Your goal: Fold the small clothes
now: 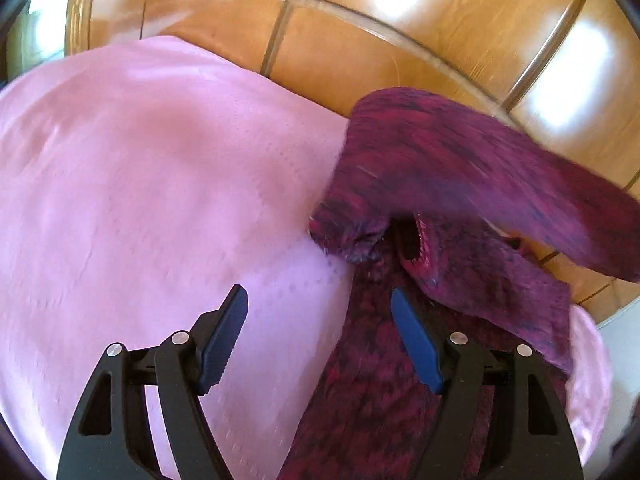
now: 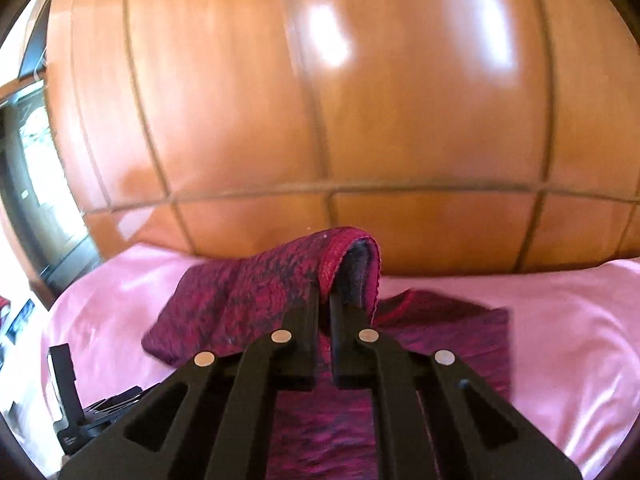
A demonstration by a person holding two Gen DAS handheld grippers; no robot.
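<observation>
A small magenta and black knit garment (image 1: 460, 208) lies on a pink cloth (image 1: 140, 180) over a glass table. My left gripper (image 1: 320, 304) is open and empty, its right fingertip (image 1: 408, 320) over the garment's lower part and its left one over the pink cloth. My right gripper (image 2: 326, 300) is shut on a raised edge of the garment (image 2: 344, 256), which drapes over its fingertips; the rest of the garment (image 2: 240, 300) lies below. That lifted flap shows blurred in the left wrist view (image 1: 520, 184).
The pink cloth (image 2: 540, 320) covers the round glass table, whose rim (image 1: 320, 4) shows at the back. Orange floor tiles (image 2: 320, 100) lie beyond. A black device (image 2: 68, 392) sits at the table's left edge.
</observation>
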